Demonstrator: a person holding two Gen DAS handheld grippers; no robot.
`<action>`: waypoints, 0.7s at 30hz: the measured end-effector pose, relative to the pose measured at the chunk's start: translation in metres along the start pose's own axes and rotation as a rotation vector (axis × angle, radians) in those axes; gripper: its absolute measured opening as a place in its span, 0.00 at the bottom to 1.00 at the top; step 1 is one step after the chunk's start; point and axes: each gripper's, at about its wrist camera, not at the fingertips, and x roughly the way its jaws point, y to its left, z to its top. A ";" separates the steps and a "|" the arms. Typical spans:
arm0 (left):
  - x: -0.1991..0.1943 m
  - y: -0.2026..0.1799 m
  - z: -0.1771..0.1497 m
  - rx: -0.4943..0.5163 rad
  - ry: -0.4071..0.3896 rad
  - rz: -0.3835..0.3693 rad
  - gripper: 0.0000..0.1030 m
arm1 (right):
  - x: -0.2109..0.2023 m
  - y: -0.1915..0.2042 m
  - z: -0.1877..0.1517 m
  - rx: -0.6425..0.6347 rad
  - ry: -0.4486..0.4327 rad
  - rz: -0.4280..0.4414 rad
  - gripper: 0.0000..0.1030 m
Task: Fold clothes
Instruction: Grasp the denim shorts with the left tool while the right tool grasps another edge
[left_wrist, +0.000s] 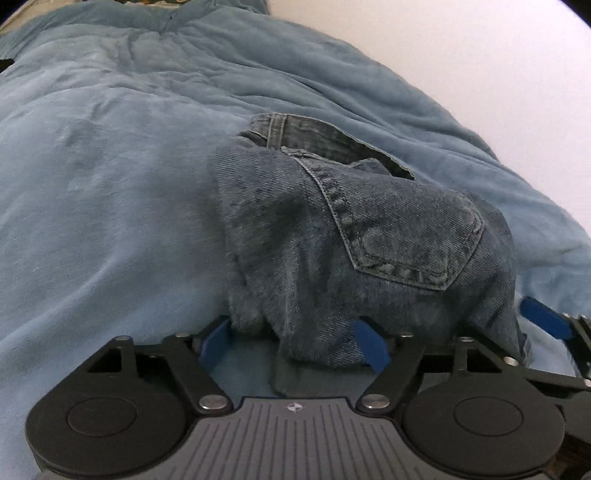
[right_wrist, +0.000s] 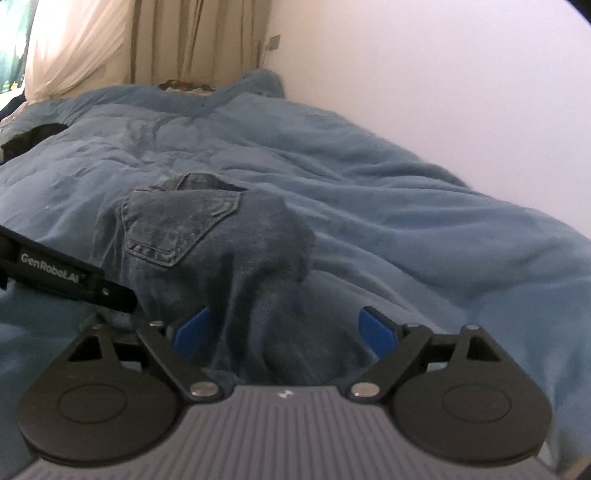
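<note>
Blue jeans (left_wrist: 369, 229) lie bunched on a bed, back pocket up and waistband at the far end. My left gripper (left_wrist: 291, 345) stands wide at the near end of the denim, and a fold hangs loosely between its blue fingers (left_wrist: 371, 349). In the right wrist view the same jeans (right_wrist: 184, 225) run toward my right gripper (right_wrist: 284, 330). Its jaws are wide too, with a ridge of denim between them and the right pad clear of the cloth. Each gripper shows in the other's view: the right one's blue finger (left_wrist: 543, 317) and the left one's black arm (right_wrist: 66, 273).
A rumpled blue blanket (right_wrist: 406, 221) covers the whole bed (left_wrist: 110, 184). A pale wall (right_wrist: 443, 92) runs along the right side. Curtains (right_wrist: 110, 37) hang at the far end. A dark item (right_wrist: 33, 140) lies at the far left edge.
</note>
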 end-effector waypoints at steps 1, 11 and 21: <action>0.002 -0.001 0.001 0.002 0.001 0.000 0.71 | 0.006 0.002 0.002 0.007 0.008 0.005 0.77; -0.025 -0.007 0.013 -0.031 -0.079 0.008 0.11 | -0.022 0.038 0.023 0.012 -0.024 0.018 0.11; -0.178 0.027 0.011 -0.089 -0.241 -0.060 0.09 | -0.148 0.078 0.083 0.014 -0.134 0.137 0.08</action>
